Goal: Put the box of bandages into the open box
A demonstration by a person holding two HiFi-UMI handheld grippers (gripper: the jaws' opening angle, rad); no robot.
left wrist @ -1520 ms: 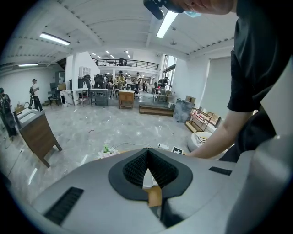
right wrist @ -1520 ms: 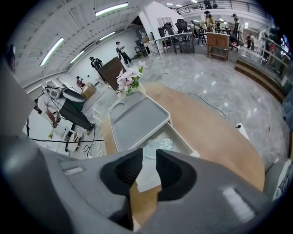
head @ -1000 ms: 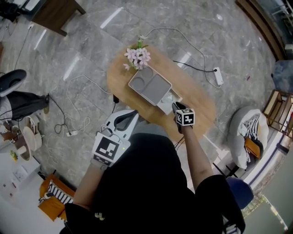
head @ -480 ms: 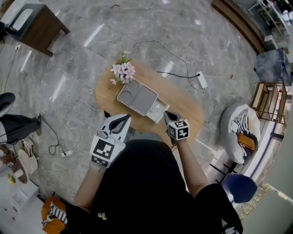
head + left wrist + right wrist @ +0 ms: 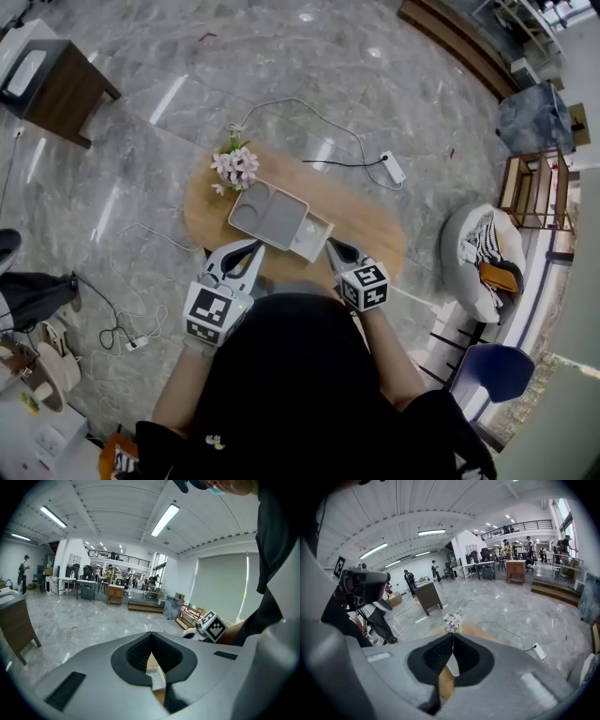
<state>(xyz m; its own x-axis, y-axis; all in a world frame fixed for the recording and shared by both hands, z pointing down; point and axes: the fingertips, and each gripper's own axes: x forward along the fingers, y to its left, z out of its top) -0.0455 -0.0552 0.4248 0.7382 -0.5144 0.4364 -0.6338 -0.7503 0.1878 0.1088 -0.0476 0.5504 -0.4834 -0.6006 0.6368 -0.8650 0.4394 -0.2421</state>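
An oval wooden table (image 5: pixel 361 225) carries a flat grey open box (image 5: pixel 269 213) with two hollows. A small white box (image 5: pixel 314 239) lies against its near right side; whether it is the bandage box I cannot tell. My left gripper (image 5: pixel 254 246) hangs at the table's near edge, just short of the grey box, its jaws shut on nothing (image 5: pixel 150 634). To the right, my right gripper (image 5: pixel 331 246) is by the white box's near corner, also shut and empty (image 5: pixel 453 635). Both point across the table.
Pink flowers (image 5: pixel 234 167) stand at the table's far left end. A power strip (image 5: pixel 393 167) and its cable lie on the marble floor beyond. A dark side table (image 5: pixel 52 80) is far left, a white seat (image 5: pixel 478 253) and a blue chair (image 5: pixel 492 370) right.
The right gripper has drawn back from over the white box to the table's near edge. The left gripper has come forward to that edge. The head camera has shifted.
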